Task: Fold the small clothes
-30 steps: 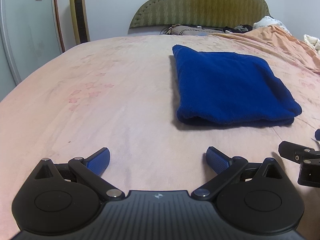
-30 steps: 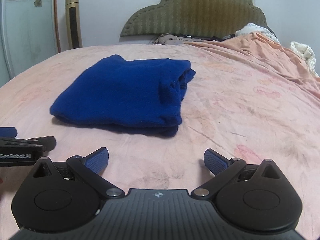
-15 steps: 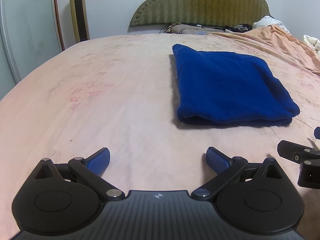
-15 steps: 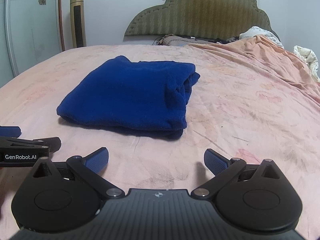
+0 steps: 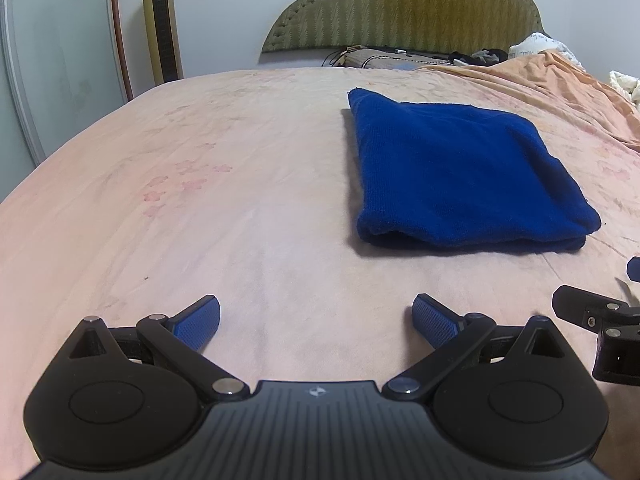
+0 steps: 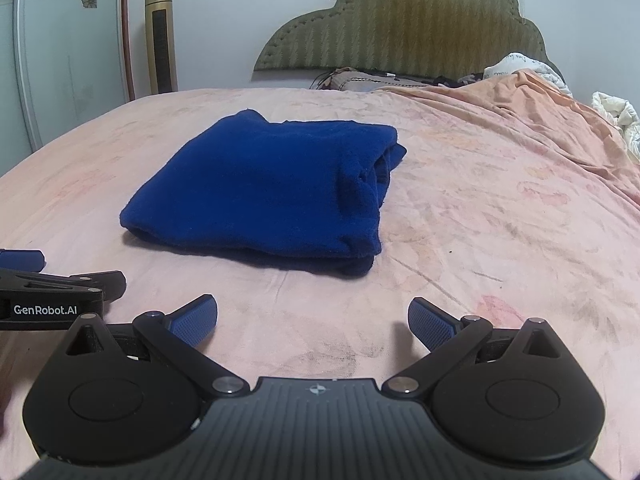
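A dark blue garment (image 5: pixel 460 172) lies folded into a flat rectangle on the pink bedsheet (image 5: pixel 200 200); it also shows in the right wrist view (image 6: pixel 272 188), with its bunched open edge on the right side. My left gripper (image 5: pixel 316 320) is open and empty, low over the sheet, in front of and left of the garment. My right gripper (image 6: pixel 312 320) is open and empty, in front of the garment's near right corner. Each gripper shows at the edge of the other's view: the right one (image 5: pixel 600 324) and the left one (image 6: pixel 52 292).
A green padded headboard (image 6: pixel 400 28) stands at the far end with pillows and loose items below it. An orange blanket (image 6: pixel 540 120) is bunched at the right. A gold tower fan (image 5: pixel 160 20) and a white wardrobe (image 5: pixel 48 60) stand left of the bed.
Both grippers have drawn back slightly and tilted up, so the folded garment sits a little farther and higher in view. Both stay open and empty.
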The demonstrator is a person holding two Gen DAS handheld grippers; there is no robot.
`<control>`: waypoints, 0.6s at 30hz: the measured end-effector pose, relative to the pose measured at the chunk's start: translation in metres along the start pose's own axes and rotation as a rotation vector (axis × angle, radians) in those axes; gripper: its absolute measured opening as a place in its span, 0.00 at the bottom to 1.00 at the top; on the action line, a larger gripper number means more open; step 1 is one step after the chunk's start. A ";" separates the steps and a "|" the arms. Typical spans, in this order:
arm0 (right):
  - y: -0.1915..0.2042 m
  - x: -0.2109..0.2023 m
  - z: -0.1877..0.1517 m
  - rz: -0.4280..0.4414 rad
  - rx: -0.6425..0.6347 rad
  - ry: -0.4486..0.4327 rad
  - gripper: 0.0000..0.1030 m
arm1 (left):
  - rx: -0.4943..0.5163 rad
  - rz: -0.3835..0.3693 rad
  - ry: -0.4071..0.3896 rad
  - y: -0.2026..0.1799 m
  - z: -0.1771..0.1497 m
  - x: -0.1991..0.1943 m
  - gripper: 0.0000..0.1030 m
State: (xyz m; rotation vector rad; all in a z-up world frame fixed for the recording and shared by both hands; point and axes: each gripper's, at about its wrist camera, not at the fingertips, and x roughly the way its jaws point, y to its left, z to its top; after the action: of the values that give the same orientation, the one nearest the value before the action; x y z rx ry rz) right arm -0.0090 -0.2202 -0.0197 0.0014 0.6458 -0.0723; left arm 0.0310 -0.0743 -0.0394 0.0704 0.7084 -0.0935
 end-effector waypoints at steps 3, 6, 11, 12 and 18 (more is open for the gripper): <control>-0.001 0.000 0.000 -0.001 0.003 0.004 1.00 | 0.000 -0.001 0.000 0.000 0.000 0.000 1.00; -0.002 0.000 0.000 0.000 0.006 0.004 1.00 | 0.000 0.000 0.001 0.000 0.000 0.000 1.00; -0.002 0.000 0.001 0.002 0.004 -0.001 1.00 | 0.003 -0.002 0.000 0.000 0.000 -0.002 1.00; -0.002 0.000 0.001 0.003 0.004 -0.001 1.00 | 0.005 -0.003 -0.001 0.000 0.000 -0.002 1.00; -0.003 0.003 0.003 0.015 0.012 0.008 1.00 | 0.015 -0.009 -0.002 0.000 0.001 -0.003 1.00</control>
State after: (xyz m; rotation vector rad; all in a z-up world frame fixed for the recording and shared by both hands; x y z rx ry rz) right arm -0.0047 -0.2230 -0.0187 0.0178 0.6536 -0.0616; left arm 0.0291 -0.0738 -0.0367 0.0813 0.7059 -0.1074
